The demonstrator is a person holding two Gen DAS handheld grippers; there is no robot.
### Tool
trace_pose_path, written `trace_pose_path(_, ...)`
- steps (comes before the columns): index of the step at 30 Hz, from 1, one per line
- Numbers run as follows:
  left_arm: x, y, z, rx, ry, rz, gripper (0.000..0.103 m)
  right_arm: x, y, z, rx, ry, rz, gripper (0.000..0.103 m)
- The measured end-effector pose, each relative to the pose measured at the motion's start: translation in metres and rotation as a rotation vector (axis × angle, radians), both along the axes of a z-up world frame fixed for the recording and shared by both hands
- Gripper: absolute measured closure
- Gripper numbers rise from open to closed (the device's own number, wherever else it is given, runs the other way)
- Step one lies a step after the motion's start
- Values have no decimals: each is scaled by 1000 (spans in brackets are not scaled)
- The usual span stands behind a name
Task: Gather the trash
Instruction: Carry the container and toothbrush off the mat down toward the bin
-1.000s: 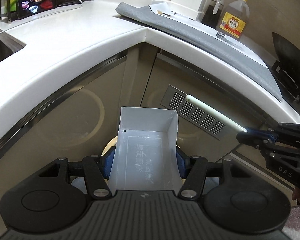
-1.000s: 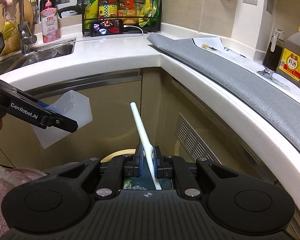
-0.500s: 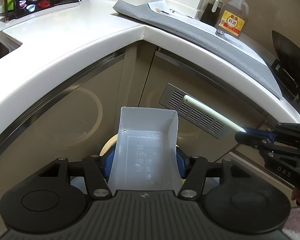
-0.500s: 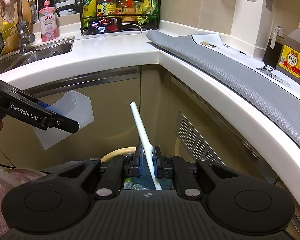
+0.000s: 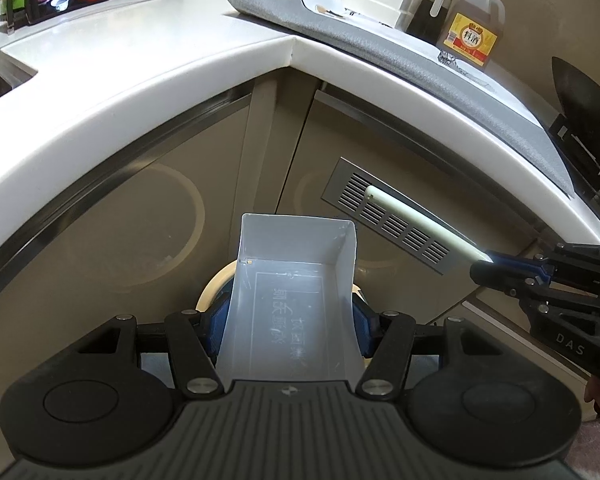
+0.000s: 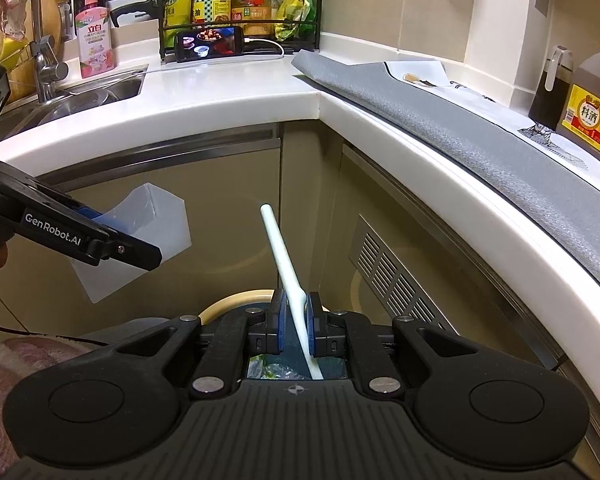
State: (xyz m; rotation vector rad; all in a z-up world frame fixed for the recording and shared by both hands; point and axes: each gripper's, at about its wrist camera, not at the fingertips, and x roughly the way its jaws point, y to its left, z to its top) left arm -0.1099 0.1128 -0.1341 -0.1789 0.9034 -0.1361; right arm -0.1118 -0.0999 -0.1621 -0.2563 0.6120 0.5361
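My left gripper [image 5: 290, 322] is shut on a translucent white plastic box [image 5: 292, 300], open side up, held in front of the cabinet corner. The box also shows at the left of the right wrist view [image 6: 140, 236]. My right gripper [image 6: 296, 324] is shut on a pale white plastic spoon handle [image 6: 282, 264] that points up and left. The spoon [image 5: 424, 226] also shows in the left wrist view. Below both grippers is a bin with a cream rim [image 6: 236, 300] and crumpled trash [image 6: 268, 370] inside.
A white corner counter [image 6: 240, 92] carries a grey mat [image 6: 480, 144], a phone [image 6: 210, 42], a bottle rack [image 6: 240, 0] and oil bottles [image 6: 592, 116]. A sink [image 6: 80, 96] lies at the left. Cabinet doors with a vent grille [image 6: 396, 276] stand ahead.
Both grippers have drifted slightly lower and closer to the cabinet corner, still holding the box and the spoon. Nothing was let go.
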Motion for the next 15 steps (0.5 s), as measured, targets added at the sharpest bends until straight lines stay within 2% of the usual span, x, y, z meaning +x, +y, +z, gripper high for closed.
trace_pose_path(15,20,-14,-18,28,43,-16,38,18,8,-16,-18,42,-14,92)
